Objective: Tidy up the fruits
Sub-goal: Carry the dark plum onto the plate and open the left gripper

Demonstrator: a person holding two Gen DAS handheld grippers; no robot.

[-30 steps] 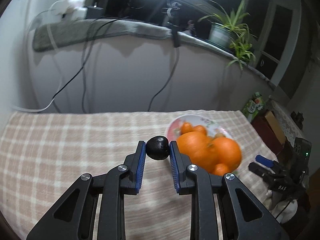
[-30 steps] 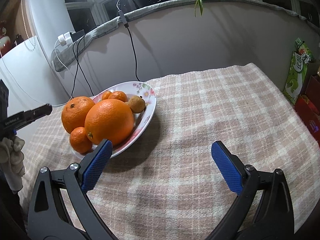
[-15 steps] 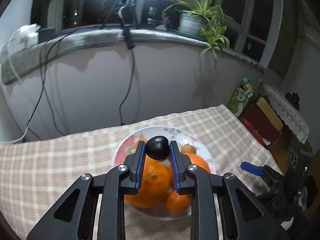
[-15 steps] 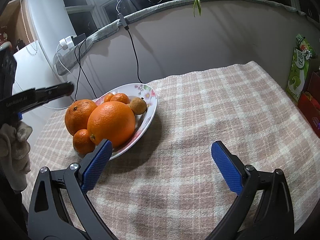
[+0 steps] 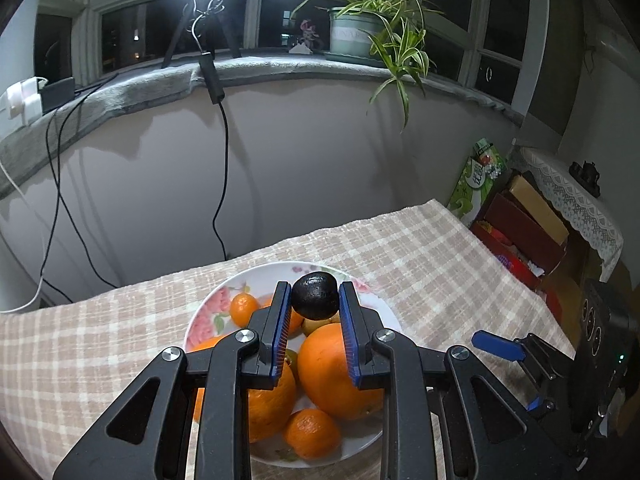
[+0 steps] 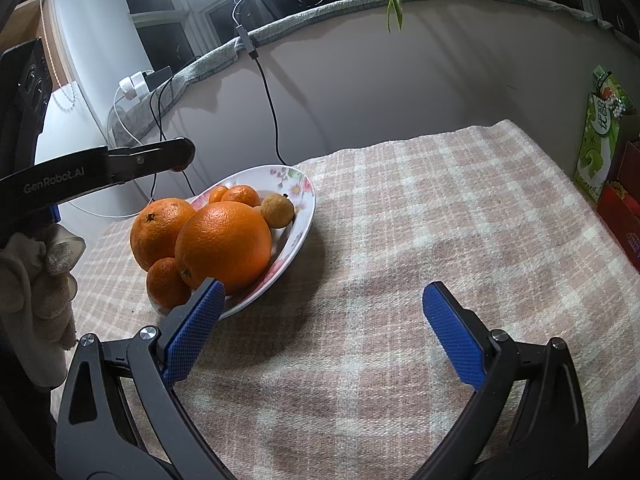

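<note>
Holding a dark fruit, the left tool hovers over the plate of oranges. Right tool gapes wide beside the plate, empty.

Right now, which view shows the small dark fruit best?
The left wrist view: the dark fruit sits centred and sharp, clamped between the left gripper pads above the plate. The right wrist view shows only that gripper's side; the fruit itself is hidden.
</note>
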